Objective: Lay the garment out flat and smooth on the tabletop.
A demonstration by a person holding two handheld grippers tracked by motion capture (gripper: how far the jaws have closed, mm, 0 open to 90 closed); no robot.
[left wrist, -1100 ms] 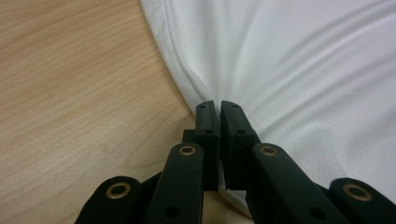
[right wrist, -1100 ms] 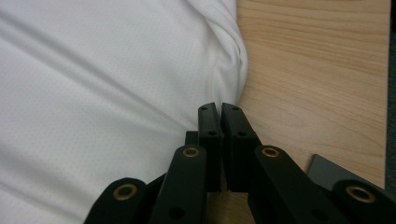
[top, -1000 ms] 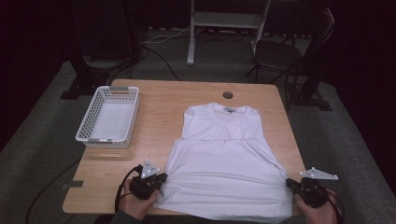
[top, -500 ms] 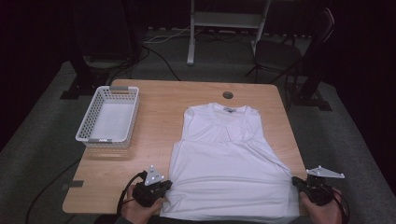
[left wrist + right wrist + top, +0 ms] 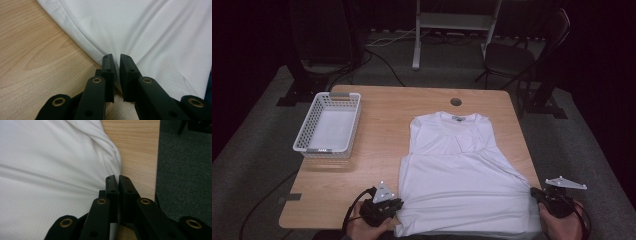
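A white sleeveless shirt [image 5: 462, 185] lies flat on the wooden table [image 5: 377, 115], neck away from me and hem at the near edge. My left gripper [image 5: 398, 204] is at the hem's left corner. In the left gripper view its jaws [image 5: 116, 58] have just been opening; a narrow gap shows, with shirt fabric [image 5: 150, 30] loose between them. My right gripper [image 5: 534, 192] is at the shirt's right edge. Its jaws [image 5: 117, 178] have also just been opening, but stand almost together with the bunched shirt edge [image 5: 50, 170] still pinched.
A white plastic basket [image 5: 307, 148] stands on the table's left part. A round cable hole [image 5: 456, 101] sits near the far edge. The table's right edge [image 5: 155, 157] runs close beside my right gripper, with grey carpet beyond. A chair [image 5: 507, 55] stands behind the table.
Both hands have drifted slightly toward the near edge of the table. The shirt lies much as before.
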